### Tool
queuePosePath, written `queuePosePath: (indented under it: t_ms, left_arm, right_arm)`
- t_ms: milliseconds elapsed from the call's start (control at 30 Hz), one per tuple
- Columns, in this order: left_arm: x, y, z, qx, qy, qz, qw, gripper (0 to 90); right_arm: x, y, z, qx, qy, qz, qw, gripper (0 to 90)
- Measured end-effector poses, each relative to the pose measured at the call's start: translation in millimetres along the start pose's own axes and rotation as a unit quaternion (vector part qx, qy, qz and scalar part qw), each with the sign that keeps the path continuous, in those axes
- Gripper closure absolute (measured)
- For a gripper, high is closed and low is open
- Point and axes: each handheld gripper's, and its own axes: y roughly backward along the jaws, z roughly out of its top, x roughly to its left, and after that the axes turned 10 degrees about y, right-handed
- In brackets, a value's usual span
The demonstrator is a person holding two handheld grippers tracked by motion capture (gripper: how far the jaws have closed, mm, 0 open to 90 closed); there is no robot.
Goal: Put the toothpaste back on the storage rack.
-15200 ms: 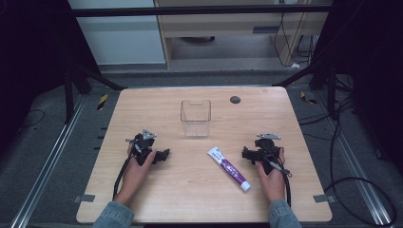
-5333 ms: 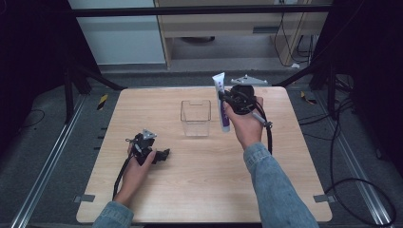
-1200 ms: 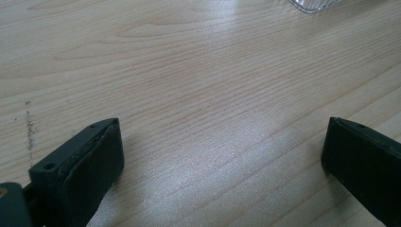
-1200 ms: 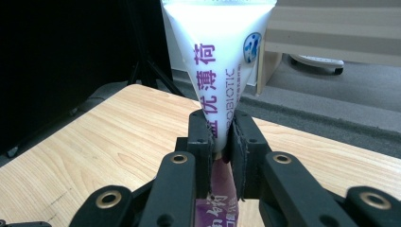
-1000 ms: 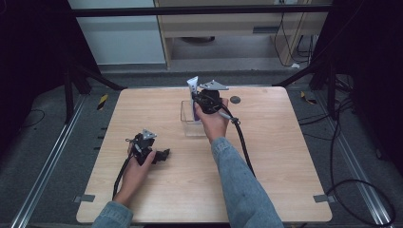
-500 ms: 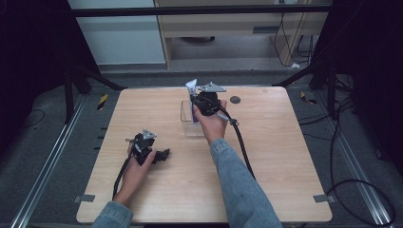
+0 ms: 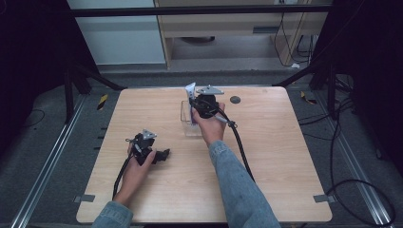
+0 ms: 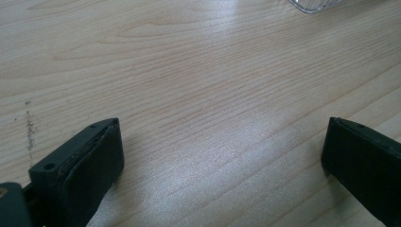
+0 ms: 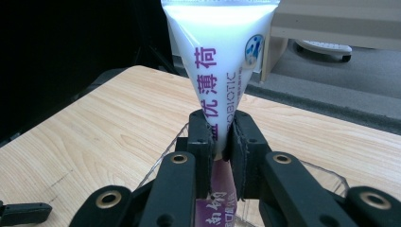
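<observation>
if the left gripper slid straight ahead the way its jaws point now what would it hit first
Probably the clear plastic container, whose corner shows at the far edge of the left gripper view, slightly right of centre. Bare light wooden table lies between; the open jaws might just pass beside it, since depth is unclear.

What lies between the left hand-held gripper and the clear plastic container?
Only bare wooden tabletop lies between the left hand-held gripper and the clear plastic container; the high view shows it, and the left gripper view shows bare wood up to the container's edge.
</observation>
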Motion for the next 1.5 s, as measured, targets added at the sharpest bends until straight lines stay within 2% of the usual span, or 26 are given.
queuePosePath:
  t_ms: [1500]
  left_arm:
    - [0.0,0.0,0.0,0.0,0.0,0.0,1.0,0.0]
  right_arm:
    - [8.1,-11.3,-2.9,0.03,-0.001,0.003,0.9995,79.3]
